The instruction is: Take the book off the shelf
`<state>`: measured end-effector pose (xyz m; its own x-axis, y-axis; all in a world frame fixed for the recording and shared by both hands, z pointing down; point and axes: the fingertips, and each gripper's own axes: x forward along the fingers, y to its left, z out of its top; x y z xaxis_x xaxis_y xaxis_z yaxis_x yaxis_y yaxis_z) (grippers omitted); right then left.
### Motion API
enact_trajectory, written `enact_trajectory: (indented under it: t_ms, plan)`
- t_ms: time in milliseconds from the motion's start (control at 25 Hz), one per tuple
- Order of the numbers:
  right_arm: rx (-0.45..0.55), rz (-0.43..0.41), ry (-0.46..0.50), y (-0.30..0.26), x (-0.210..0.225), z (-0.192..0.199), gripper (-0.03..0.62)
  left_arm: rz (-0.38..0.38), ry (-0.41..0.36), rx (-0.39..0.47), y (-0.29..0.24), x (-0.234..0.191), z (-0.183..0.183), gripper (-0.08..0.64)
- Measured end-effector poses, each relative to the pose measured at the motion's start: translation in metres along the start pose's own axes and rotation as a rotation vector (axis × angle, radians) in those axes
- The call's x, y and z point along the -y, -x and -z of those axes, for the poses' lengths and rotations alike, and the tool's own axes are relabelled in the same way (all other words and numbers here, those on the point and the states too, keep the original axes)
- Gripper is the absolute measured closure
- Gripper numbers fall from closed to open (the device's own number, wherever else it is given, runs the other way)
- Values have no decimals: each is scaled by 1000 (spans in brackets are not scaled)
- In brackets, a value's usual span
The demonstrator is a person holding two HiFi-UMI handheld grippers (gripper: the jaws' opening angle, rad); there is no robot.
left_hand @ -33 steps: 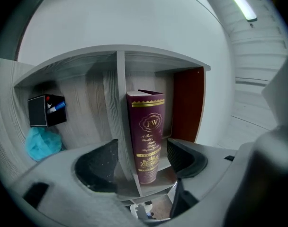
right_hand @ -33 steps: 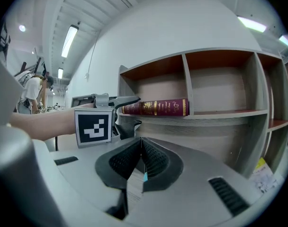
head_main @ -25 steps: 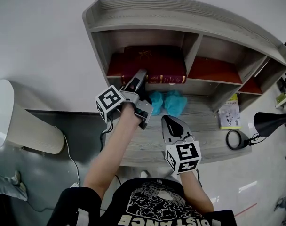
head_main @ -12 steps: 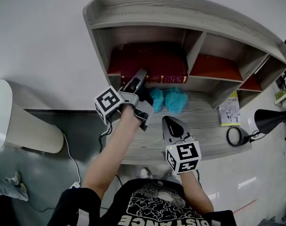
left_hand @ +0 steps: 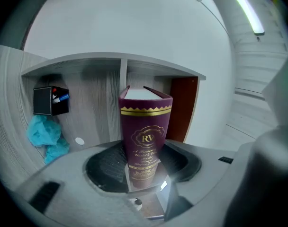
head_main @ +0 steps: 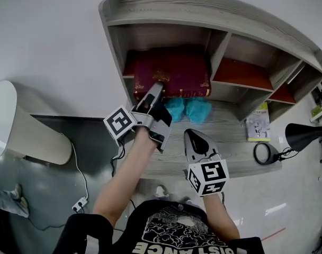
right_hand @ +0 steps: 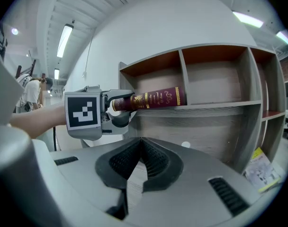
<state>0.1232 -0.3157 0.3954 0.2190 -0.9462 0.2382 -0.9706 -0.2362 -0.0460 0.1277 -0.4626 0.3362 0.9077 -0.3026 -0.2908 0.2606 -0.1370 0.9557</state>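
Remote check, near to far.

Right gripper (head_main: 195,142): clenched on nothing, jaws pressed together in its own view. It hovers over the front part of the desk (head_main: 230,144), pointed slightly down, and has kept its place over the last second. It has no part in this step.

Left forearm: stretched forward from the front edge of the desk towards the shelf (head_main: 203,15), bare to the elbow, with the marker cube turned to the left.

Left gripper (head_main: 152,90): a second ago the jaws stood wide, and they have just been closing with the book (head_main: 171,70) between them. Both pads now press on the maroon cover at its gilt spine end, so I record a grasp on the book. The gripper points a little above level into the left compartment.

Book: it lies flat on the board of the left compartment, spine outward. It was roughly flush with the board's front edge before. Its gripped end now overhangs that edge, which the right gripper view confirms.

My judgement is that the grip is made and withdrawal has begun. Most of the book rests on the board, so the pull must carry on outward. A teal cloth (head_main: 187,111) lies below at the back edge of the desk, clear of the path
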Motion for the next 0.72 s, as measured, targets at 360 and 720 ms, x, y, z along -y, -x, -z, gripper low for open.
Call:
enact_trajectory:
  t_ms: [360,720]
  plan:
    - [41,-58,17,35,6,-11,575,3,-44,51,38,11,38,357]
    - [131,-142,47,97,9,5,575,62,-114,114,100,15,108,357]
